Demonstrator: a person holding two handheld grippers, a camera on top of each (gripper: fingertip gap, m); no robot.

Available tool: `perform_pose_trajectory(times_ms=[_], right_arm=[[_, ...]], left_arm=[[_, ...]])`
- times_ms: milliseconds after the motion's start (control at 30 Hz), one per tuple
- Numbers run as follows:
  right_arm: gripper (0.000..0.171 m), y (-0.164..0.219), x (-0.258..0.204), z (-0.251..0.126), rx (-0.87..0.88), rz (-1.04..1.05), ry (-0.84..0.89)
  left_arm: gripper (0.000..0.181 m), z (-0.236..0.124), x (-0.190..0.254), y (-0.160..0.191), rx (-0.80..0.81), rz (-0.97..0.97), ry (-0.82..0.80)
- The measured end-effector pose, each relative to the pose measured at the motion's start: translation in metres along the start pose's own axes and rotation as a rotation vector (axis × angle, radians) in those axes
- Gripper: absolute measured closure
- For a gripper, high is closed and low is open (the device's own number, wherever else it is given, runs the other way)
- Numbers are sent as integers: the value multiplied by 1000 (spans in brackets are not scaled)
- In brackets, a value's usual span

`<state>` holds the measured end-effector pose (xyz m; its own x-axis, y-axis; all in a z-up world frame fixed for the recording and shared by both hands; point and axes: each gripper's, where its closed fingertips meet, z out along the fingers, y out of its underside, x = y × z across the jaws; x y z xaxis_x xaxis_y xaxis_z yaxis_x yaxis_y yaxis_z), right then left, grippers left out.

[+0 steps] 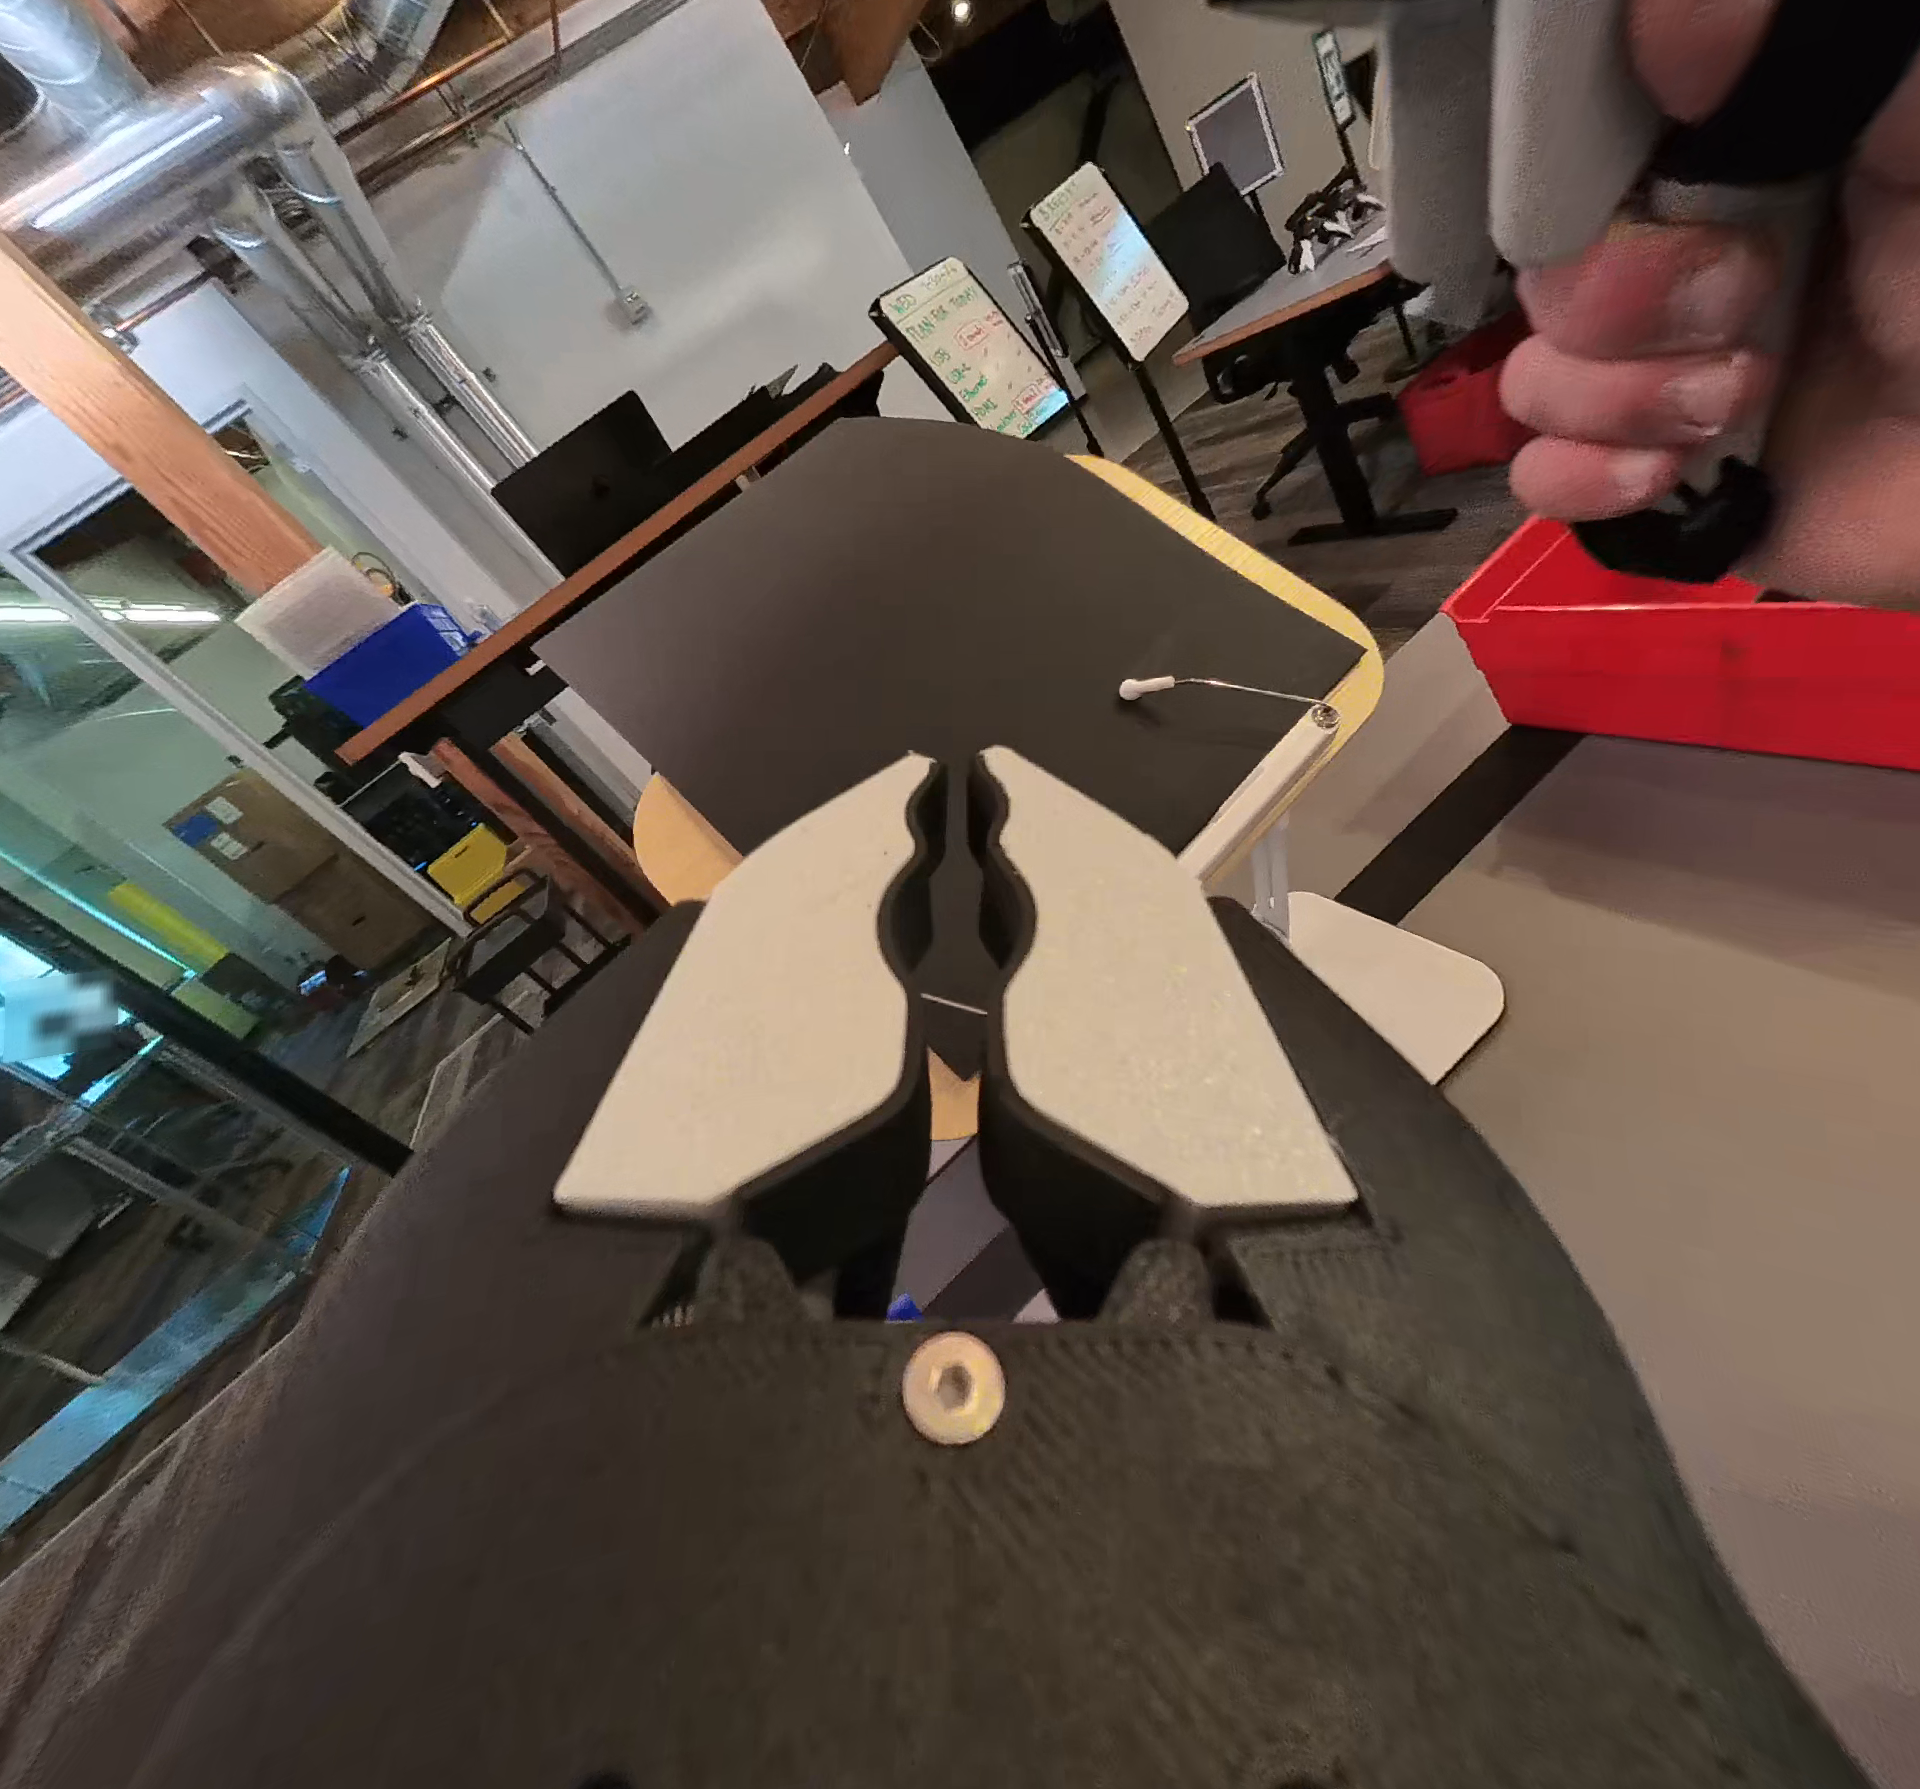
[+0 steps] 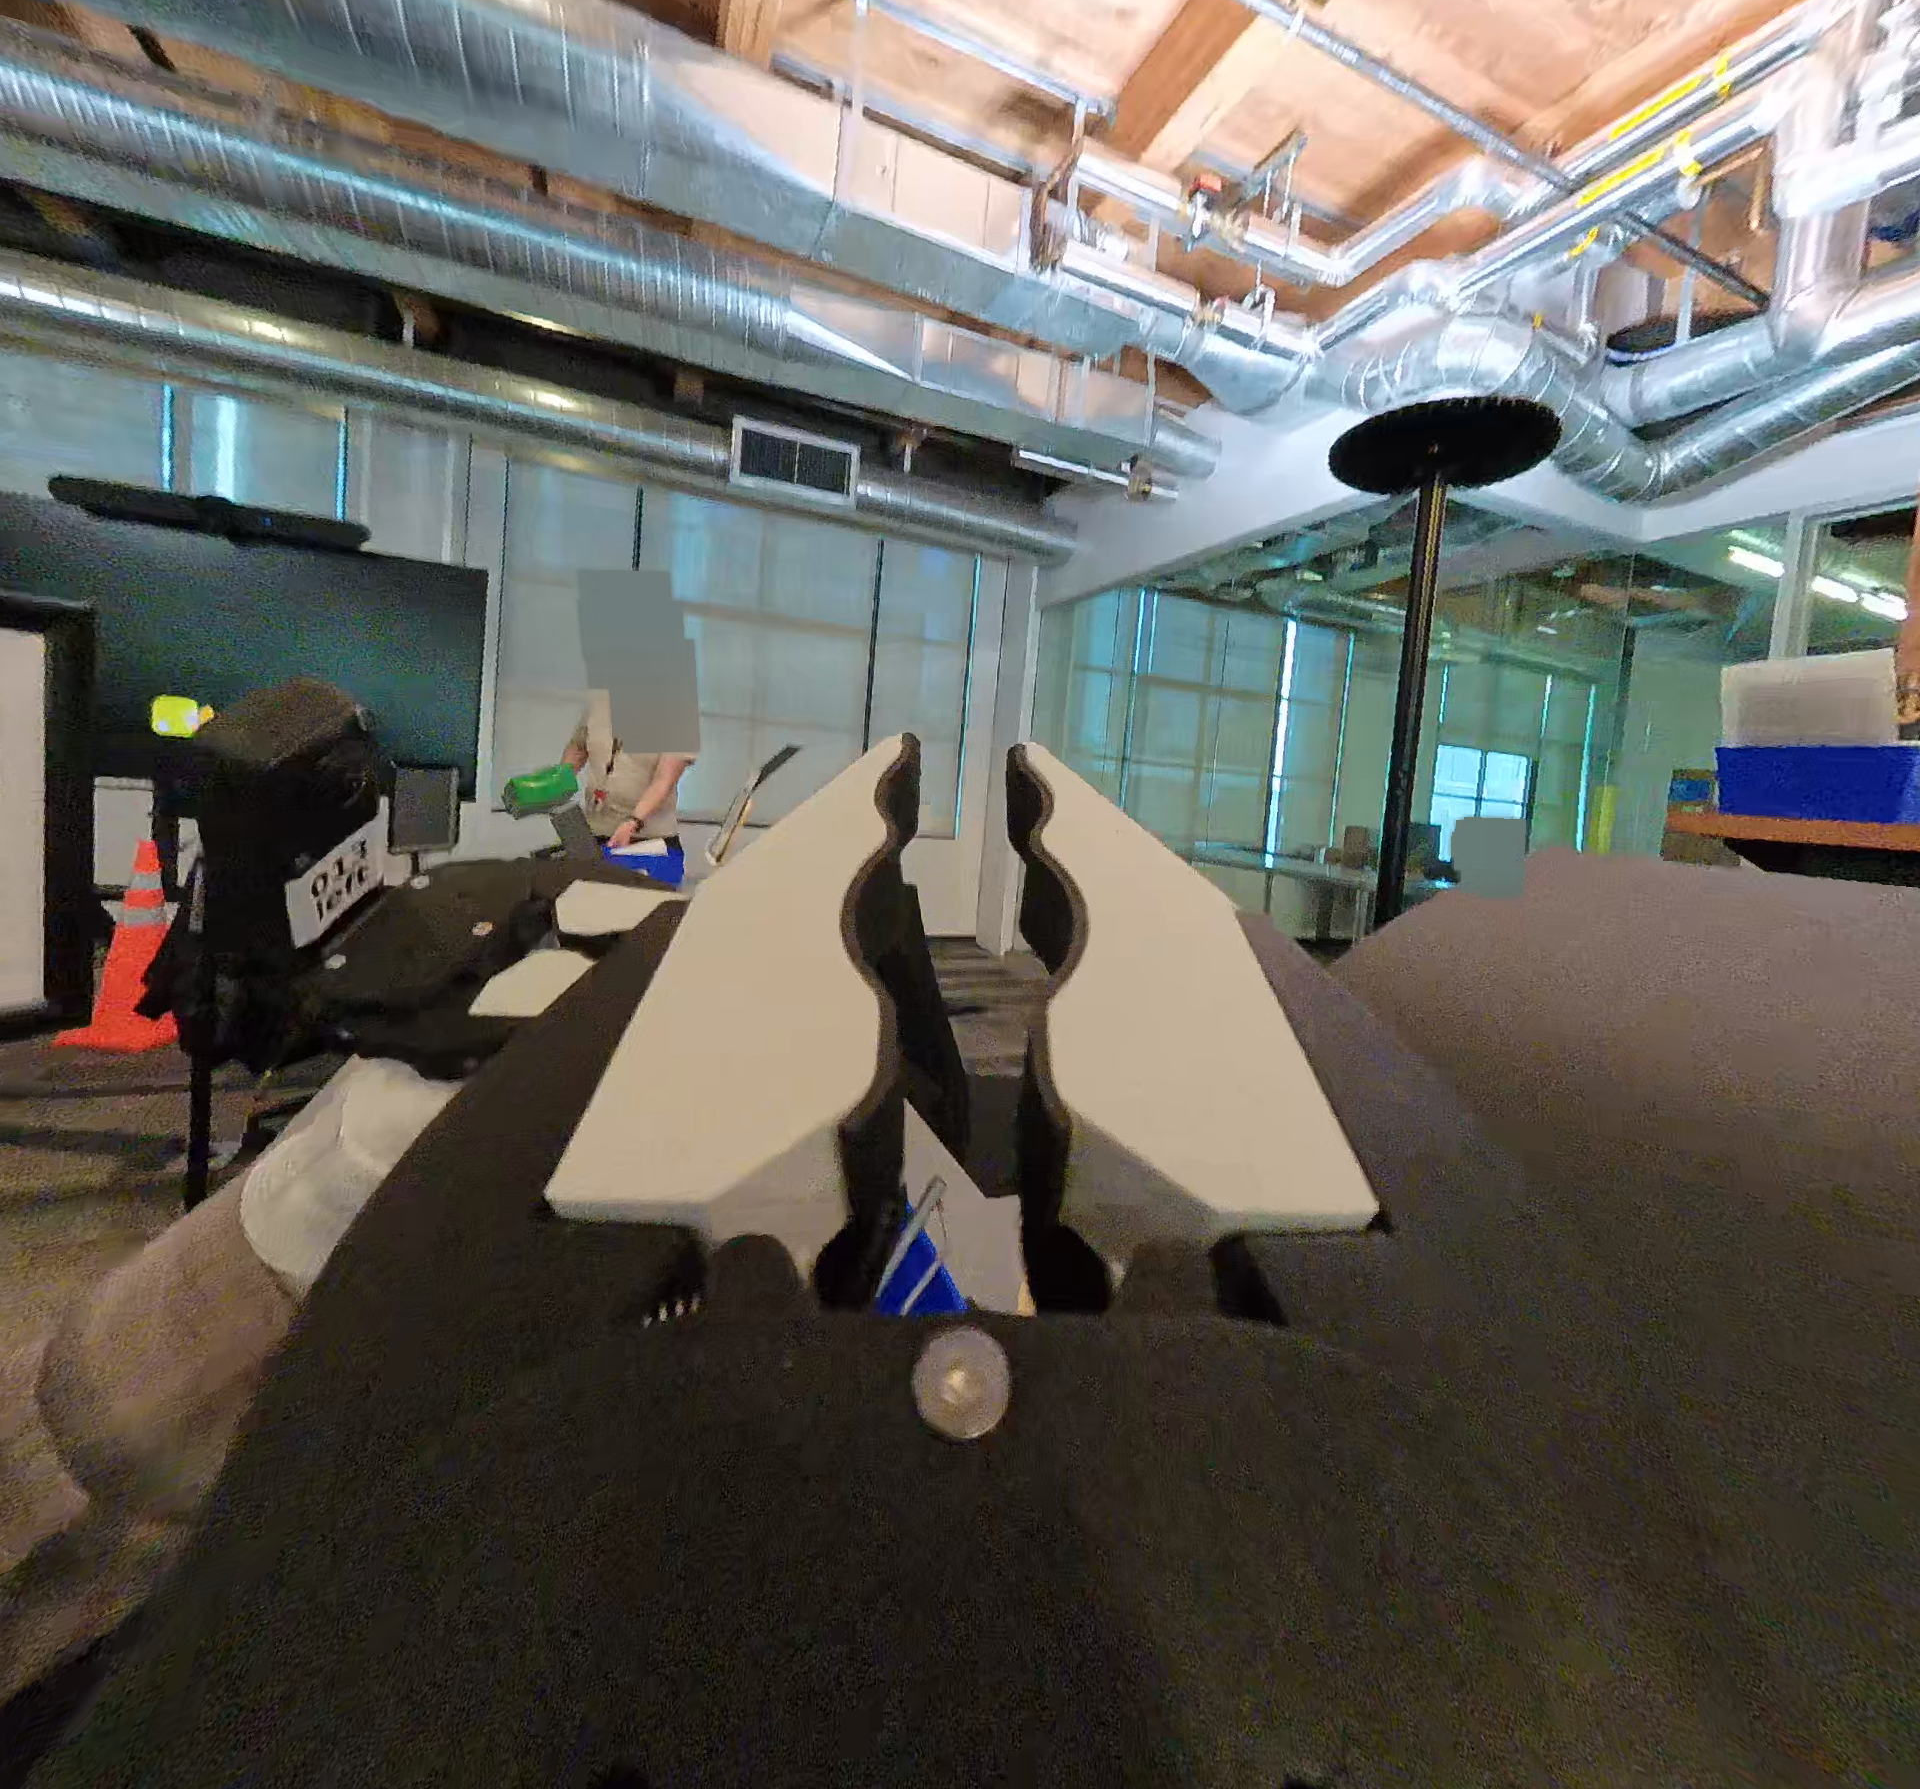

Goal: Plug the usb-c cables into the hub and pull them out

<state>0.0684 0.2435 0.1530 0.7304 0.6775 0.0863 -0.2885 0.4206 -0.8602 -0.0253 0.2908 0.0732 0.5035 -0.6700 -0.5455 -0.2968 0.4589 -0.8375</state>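
left gripper: the black hand-held gripper with white wavy-edged fingers [image 1: 958,763] has its jaws drawn almost together with only a thin slit between them. it holds nothing and is raised, aiming across the room.
right gripper: the matching black-and-white gripper [image 2: 963,752] has its jaws parted by a clear gap and is empty. it is tilted up toward the ceiling ducts.
task's thing: a small white plug on a thin grey wire [image 1: 1143,687] lies on the flat black mat [image 1: 883,596] near the mat's right edge, well apart from both grippers. i take it for one of the usb-c cables, but it is too small to confirm.
wire anchor: the wire runs to the top of a slim white post [image 1: 1262,804] at the mat's right corner.
hub: not visible in either view.
pointing: the plug tip faces left, toward the middle of the mat.
long axis: roughly across the mat, left to right, with the wire end slightly lower in the view.
risk 1: both cameras look away from the mat, so an approach could start misaligned and knock the plug.
risk 2: the thin wire is tethered to the post, so a hard pull could strain it or tip the post.
risk 3: the left gripper's near-closed jaws would push the plug rather than take it unless they are opened first.
risk 4: the red plastic bin [image 1: 1683,669] sits close to the right hand's path.
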Motion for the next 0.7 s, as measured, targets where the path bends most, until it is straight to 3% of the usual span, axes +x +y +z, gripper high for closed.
perform_pose_trajectory(times_ms=[67, 200, 433, 567, 700], right_arm=[[157, -3, -8, 5, 60, 19, -23], [158, 27, -15, 10, 82, 59, -23], [156, 59, -22, 26, -102, -44, -38], [155, 54, -26, 22, -106, -66, -48], [154, 63, -22, 19, -158, -99, -24]], left_arm=[[178, -2, 0, -2, -3, 11, -7], [178, -5, 2, -8, 44, -17, 26], [178, -9, -8, 0, 12, 26, -3], [177, -8, -2, -1, 31, 33, 25], [175, 5, 6, 19, -46, 136, 37]])
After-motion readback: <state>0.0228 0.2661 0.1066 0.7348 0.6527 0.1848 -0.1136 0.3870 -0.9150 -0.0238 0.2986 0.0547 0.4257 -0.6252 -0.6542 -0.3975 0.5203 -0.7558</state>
